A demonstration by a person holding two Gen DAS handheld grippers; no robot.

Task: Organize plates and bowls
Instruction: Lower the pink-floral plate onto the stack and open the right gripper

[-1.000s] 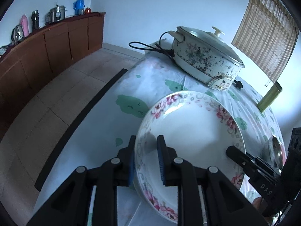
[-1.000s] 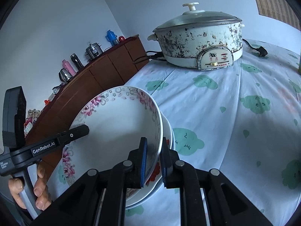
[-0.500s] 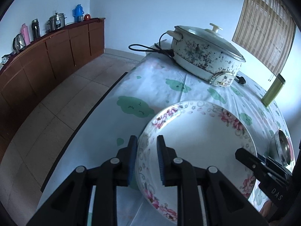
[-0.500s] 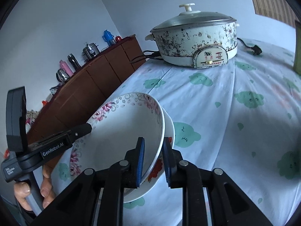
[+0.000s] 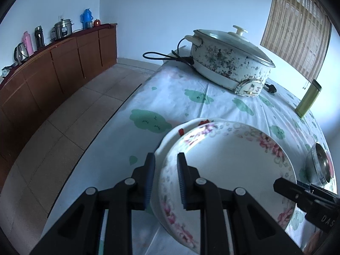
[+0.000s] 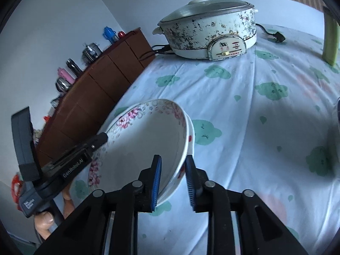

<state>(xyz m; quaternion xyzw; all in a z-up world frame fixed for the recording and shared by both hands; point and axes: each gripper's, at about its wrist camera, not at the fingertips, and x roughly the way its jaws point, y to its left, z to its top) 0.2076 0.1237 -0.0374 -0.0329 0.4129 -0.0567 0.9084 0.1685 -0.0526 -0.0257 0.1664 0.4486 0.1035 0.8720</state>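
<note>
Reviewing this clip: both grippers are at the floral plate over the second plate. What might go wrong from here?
1. The floral plate sits tilted on the lower plate; uneven release by the left gripper or right gripper could make it clack down or chip.
2. The stack lies near the table edge, so a nudge might push it toward the floor.
3. The steel bowl lies close beside the right gripper; withdrawing could knock it.

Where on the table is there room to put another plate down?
Bare tablecloth lies open between the stacked plates and the electric pot, running right toward the green cup. It is crowded at the near left edge, where the left gripper and right gripper sit at the plates' rims, beside the metal bowl.
</note>
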